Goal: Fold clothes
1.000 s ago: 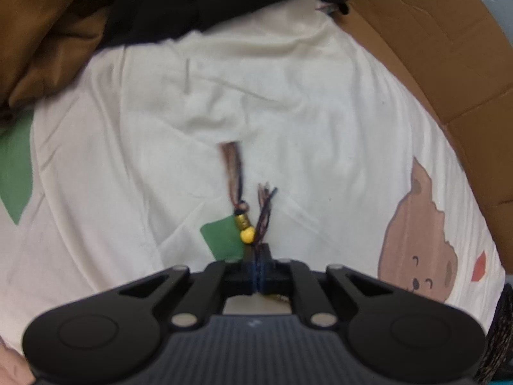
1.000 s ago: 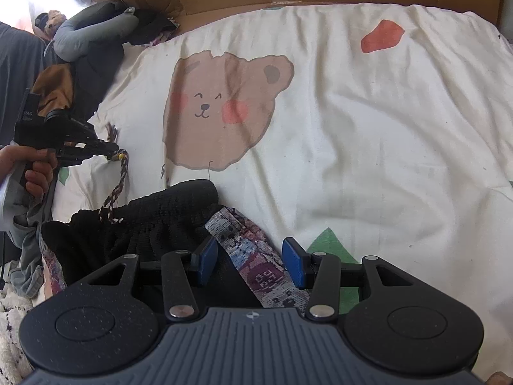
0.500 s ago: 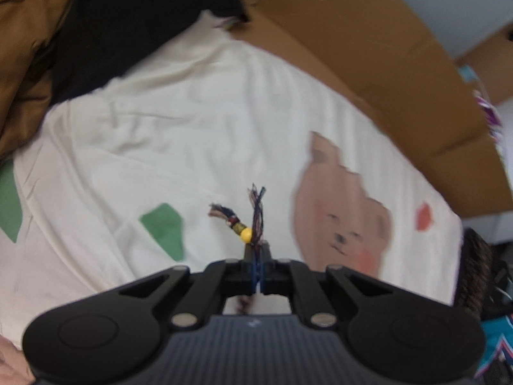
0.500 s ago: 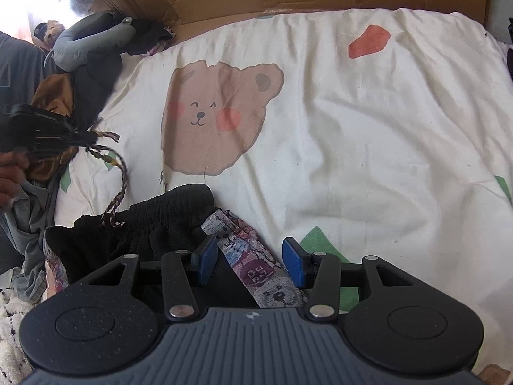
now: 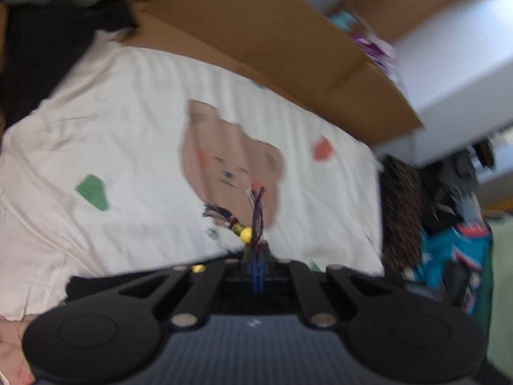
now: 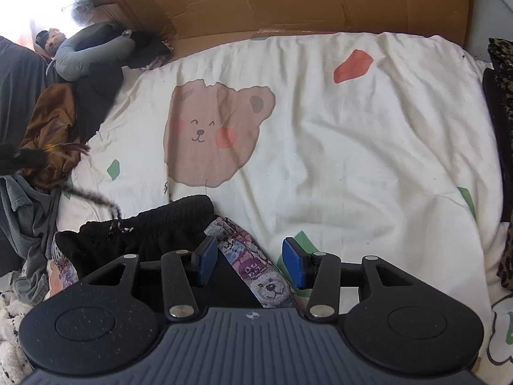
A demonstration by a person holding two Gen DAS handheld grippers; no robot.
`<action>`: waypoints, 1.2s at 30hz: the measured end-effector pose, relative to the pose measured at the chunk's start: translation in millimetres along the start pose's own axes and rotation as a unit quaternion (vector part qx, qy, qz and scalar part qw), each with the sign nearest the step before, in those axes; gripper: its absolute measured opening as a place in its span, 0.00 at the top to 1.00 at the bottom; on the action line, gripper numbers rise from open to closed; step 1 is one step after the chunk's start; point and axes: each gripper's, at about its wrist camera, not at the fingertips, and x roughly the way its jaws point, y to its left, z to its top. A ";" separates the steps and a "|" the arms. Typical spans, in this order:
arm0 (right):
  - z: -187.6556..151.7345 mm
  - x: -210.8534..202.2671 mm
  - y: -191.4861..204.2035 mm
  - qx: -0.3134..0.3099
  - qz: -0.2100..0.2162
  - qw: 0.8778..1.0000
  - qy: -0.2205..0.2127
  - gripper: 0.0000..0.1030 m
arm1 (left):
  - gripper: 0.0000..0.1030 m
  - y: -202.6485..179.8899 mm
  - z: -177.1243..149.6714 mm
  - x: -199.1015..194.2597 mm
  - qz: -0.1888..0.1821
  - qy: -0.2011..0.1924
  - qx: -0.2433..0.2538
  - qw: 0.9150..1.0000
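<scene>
My left gripper point(image 5: 256, 258) is shut on a braided drawstring point(image 5: 258, 215). The cord's frayed tassel and a yellow bead point(image 5: 246, 234) stick out past the fingertips. In the right wrist view the same cord point(image 6: 96, 197) runs from the far left down to the black waistband point(image 6: 154, 224) of a garment bunched at the near edge of the bed. A patterned strip point(image 6: 253, 266) of that garment, printed with small bears, lies between the fingers of my right gripper point(image 6: 250, 261). Its blue pads stand apart and do not press on the cloth.
The bed sheet point(image 6: 352, 147) is cream with a bear print and coloured patches. Cardboard point(image 6: 288, 0) walls its far side. A grey neck pillow point(image 6: 93, 51) and brown and dark clothes point(image 6: 51, 122) are heaped at the left. Leopard-print fabric point(image 6: 503, 64) lies at the right edge.
My left gripper has risen and rolled with the cord in it, so its view has swung from the sheet's left part to the bear print and cardboard. The cord now stretches up from the waistband.
</scene>
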 end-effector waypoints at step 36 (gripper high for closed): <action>-17.3 3.7 8.1 -0.010 0.007 1.000 0.011 0.50 | 0.41 0.6 -96.6 -11.4 -0.048 0.098 0.020 0.994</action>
